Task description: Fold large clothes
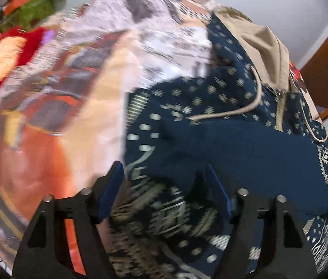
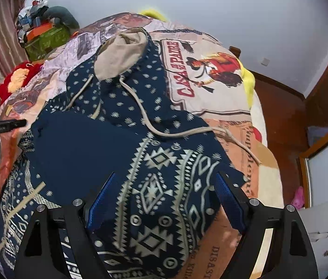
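Only the right wrist view shows the bedspread lettering [image 2: 182, 69] (sharp there). The hoodie [image 2: 122, 125] lies lengthwise, hood [image 2: 122, 53] pointing away. The left gripper [image 1: 166, 181] and right gripper [image 2: 164, 200] are spread, patterned fabric between unpressed pads.

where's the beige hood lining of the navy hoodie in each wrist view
Left wrist: hood lining upper right, above the drawstring.
Right wrist: hood lining upper left of centre, at the hoodie's far end.
Shared landmark: green box at the upper left in both views.

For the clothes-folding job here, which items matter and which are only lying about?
In use: navy patterned hoodie; left hand-held gripper; right hand-held gripper.

Lying about: printed bedspread; red garment; green box; pink slipper.
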### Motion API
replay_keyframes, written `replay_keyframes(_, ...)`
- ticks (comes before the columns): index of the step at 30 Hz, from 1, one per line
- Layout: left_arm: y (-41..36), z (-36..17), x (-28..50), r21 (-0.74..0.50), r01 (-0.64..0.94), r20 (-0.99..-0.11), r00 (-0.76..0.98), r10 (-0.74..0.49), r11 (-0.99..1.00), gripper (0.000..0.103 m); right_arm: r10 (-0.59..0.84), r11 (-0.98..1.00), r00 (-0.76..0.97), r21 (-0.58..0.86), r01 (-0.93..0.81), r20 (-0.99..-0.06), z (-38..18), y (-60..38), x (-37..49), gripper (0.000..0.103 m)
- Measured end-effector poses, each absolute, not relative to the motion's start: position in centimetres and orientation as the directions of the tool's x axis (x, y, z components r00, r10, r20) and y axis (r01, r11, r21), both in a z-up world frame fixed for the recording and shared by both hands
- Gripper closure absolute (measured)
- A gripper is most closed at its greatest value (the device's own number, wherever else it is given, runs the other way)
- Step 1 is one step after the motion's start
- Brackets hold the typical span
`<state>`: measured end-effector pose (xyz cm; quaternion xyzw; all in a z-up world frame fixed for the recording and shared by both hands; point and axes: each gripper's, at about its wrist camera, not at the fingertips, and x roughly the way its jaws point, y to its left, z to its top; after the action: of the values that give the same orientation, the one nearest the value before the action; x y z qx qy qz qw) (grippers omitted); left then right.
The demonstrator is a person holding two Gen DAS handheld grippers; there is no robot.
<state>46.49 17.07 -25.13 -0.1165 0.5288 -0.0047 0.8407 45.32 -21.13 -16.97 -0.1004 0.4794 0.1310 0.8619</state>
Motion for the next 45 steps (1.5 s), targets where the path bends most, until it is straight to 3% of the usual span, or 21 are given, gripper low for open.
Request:
replay_keyframes(3,16.2,-26.7,48.1,-0.213,-0.125,-0.901,0.410,-0.145,0.969,0.054,0.128,0.941,0.502,-0.055,-0.334,-0.856,-17.1,-20.5,45.3,0.019)
replay_keyframes(4,15.9,-27.1,48.4,-0.208,-0.129,-0.905,0.402,-0.141,0.970,0.067,0.126,0.938,0.503,-0.061,-0.340,-0.855,-17.1,-20.4,45.2,0.019)
replay_keyframes(6,15.6,-27.6,49.0,-0.200,-0.126,-0.910,0.391,-0.136,0.972,0.080,0.122,0.935,0.505,-0.071,-0.346,-0.854,-17.1,-20.3,45.1,0.019)
replay_keyframes(7,15.2,-27.4,49.0,-0.194,-0.112,-0.906,0.401,-0.134,0.975,0.094,0.119,0.935,0.506,-0.076,-0.348,-0.854,-17.2,-20.3,45.1,0.019)
replay_keyframes(18,15.8,-20.2,46.1,-0.104,-0.090,-0.806,0.591,-0.031,0.991,0.097,0.131,0.945,0.502,-0.045,-0.323,-0.855,-17.0,-20.6,47.4,0.019)
replay_keyframes(24,17.8,-22.8,46.4,-0.106,-0.094,-0.865,0.499,-0.045,0.990,0.097,0.164,0.947,0.524,-0.016,-0.322,-0.836,-15.8,-19.8,48.5,0.019)
replay_keyframes(27,17.3,-25.6,46.3,-0.050,-0.086,-0.905,0.425,-0.008,0.995,0.089,0.165,0.947,0.537,-0.021,-0.322,-0.827,-15.4,-19.4,48.9,0.019)
replay_keyframes(29,17.3,-26.6,46.2,-0.024,-0.088,-0.917,0.398,0.013,0.996,0.071,0.169,0.947,0.541,-0.016,-0.320,-0.824,-15.3,-19.3,49.4,0.019)
replay_keyframes(31,17.4,-26.5,46.0,-0.006,-0.091,-0.912,0.410,0.032,0.996,0.064,0.174,0.948,0.545,-0.009,-0.317,-0.820,-15.1,-19.2,50.0,0.019)
replay_keyframes(36,17.2,-23.2,46.8,0.061,-0.057,-0.881,0.466,0.080,0.997,0.054,0.196,0.952,0.566,0.018,-0.305,-0.801,-13.9,-19.0,52.6,0.019)
replay_keyframes(38,16.8,-21.3,47.5,0.080,-0.043,-0.858,0.505,0.091,0.996,0.042,0.214,0.955,0.573,0.046,-0.292,-0.791,-13.3,-19.1,54.1,0.019)
replay_keyframes(45,14.4,-15.9,52.6,0.060,0.005,-0.794,0.607,0.045,0.998,0.030,0.272,0.955,0.554,0.148,-0.259,-0.787,-12.9,-18.1,60.5,0.019)
